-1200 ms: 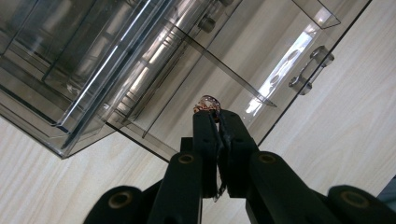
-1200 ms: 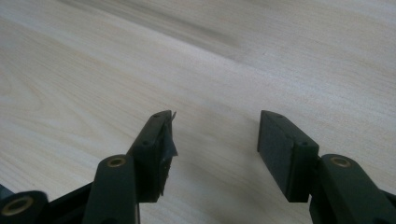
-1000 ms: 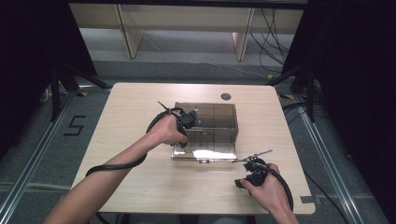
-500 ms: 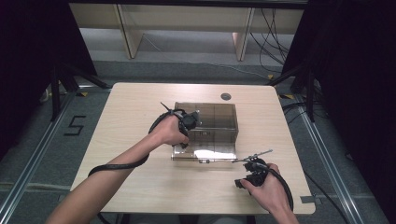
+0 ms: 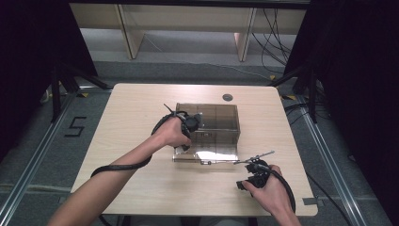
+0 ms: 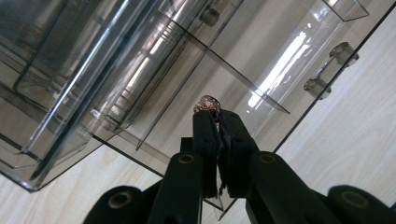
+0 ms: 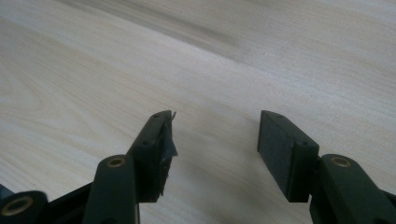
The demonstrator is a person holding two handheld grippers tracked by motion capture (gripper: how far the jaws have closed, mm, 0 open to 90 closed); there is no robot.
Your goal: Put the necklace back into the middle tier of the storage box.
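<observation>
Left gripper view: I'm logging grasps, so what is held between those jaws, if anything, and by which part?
The left gripper is shut on a small ring, pinched by its lower edge at the jaw tips, over the open drawer of the clear organizer box.

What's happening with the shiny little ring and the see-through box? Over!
Left gripper shut on ring, over open drawer of clear box. Right gripper open, nothing between its fingers, over the table. Nothing in the way.
</observation>
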